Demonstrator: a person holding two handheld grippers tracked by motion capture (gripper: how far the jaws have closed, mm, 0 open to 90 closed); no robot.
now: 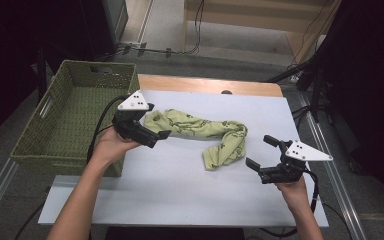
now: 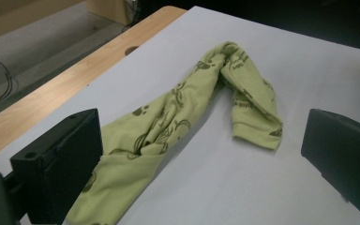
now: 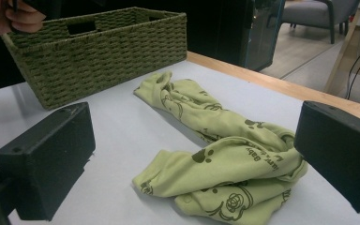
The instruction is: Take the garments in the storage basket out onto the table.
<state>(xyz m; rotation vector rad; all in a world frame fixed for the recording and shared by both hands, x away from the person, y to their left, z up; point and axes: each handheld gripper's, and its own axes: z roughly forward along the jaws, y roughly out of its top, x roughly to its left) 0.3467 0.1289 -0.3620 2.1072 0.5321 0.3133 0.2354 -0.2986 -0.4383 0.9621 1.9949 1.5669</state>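
Lying on the white table (image 1: 180, 190), a green cloth (image 1: 215, 134) between two wide-open, empty grippers.

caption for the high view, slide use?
Two open grippers, left and right, flank a crumpled green garment beside a basket.

cloth (image 1: 200, 131): light green, dark animal prints
state: crumpled, twisted lengthwise, one end folded back
place: middle of worktop (image 1: 170, 190), flat
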